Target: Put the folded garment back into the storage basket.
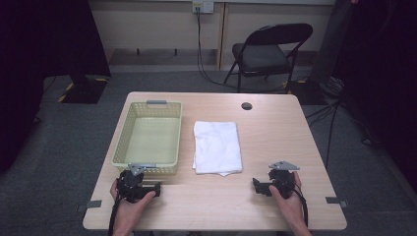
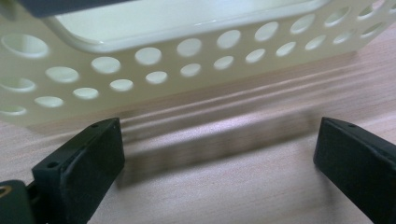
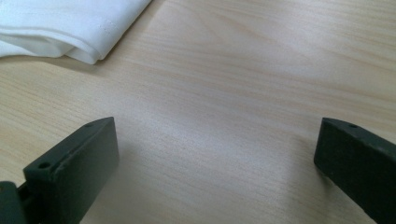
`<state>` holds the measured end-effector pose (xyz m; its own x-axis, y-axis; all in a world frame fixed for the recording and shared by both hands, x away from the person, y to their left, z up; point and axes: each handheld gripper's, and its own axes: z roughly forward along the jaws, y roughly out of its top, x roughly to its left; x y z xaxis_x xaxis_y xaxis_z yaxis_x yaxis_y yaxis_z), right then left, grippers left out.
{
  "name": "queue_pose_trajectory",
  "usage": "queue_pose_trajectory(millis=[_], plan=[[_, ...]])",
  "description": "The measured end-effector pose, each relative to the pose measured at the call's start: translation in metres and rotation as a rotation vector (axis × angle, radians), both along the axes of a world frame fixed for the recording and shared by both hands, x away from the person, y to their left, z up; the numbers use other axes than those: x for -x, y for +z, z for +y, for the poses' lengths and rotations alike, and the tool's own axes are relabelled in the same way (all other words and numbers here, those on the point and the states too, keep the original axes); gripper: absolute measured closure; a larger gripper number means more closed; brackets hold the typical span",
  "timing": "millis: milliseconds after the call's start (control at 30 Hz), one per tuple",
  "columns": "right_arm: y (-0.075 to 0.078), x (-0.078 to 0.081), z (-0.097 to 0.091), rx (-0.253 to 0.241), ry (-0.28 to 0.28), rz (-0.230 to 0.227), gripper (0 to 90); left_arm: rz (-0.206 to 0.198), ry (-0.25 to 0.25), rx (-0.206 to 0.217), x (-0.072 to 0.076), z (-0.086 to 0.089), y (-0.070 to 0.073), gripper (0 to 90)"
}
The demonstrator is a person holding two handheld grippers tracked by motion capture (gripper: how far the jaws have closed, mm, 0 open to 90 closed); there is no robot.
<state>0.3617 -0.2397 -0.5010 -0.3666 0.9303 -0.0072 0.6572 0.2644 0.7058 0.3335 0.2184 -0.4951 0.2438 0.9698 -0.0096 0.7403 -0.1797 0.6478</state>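
Note:
A folded white cloth [image 1: 217, 146] lies flat in the middle of the wooden table [image 1: 275, 132]. To its left stands a pale yellow perforated basket [image 1: 148, 139] with nothing inside. My left gripper [image 1: 156, 189] rests near the table's front edge, just in front of the basket's near wall [image 2: 187, 60], jaws wide open over bare wood. My right gripper [image 1: 256, 186] sits at the front right, open, with bare tabletop between its jaws; the cloth's corner [image 3: 70, 28] lies ahead to its upper left.
A small dark round spot [image 1: 246, 105] marks the table's far side. Behind the table stands a black folding chair [image 1: 268, 51], with cables on the grey floor and dark drapes at both sides.

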Motion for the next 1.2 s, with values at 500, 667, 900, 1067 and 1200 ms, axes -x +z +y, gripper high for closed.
queue_pose_trajectory(millis=[500,667,900,1067,1200], plan=[[0.000,0.000,0.000,0.000,0.000,0.000,0.0,-0.001,0.007,0.019,0.003,0.002,0.005,11.5],[0.000,0.000,0.000,0.000,0.000,0.000,0.0,-0.023,0.008,0.031,0.008,0.001,0.009,11.5],[0.000,0.000,0.000,0.000,0.001,0.000,0.0,-0.026,-0.003,-0.020,0.011,-0.002,0.012,12.1],[0.000,0.000,0.000,0.000,0.001,0.000,0.0,-0.035,-0.004,-0.010,0.014,-0.004,0.016,11.9],[0.000,0.000,0.000,0.000,0.001,0.000,0.0,-0.048,-0.012,-0.028,0.015,-0.006,0.020,11.9]])
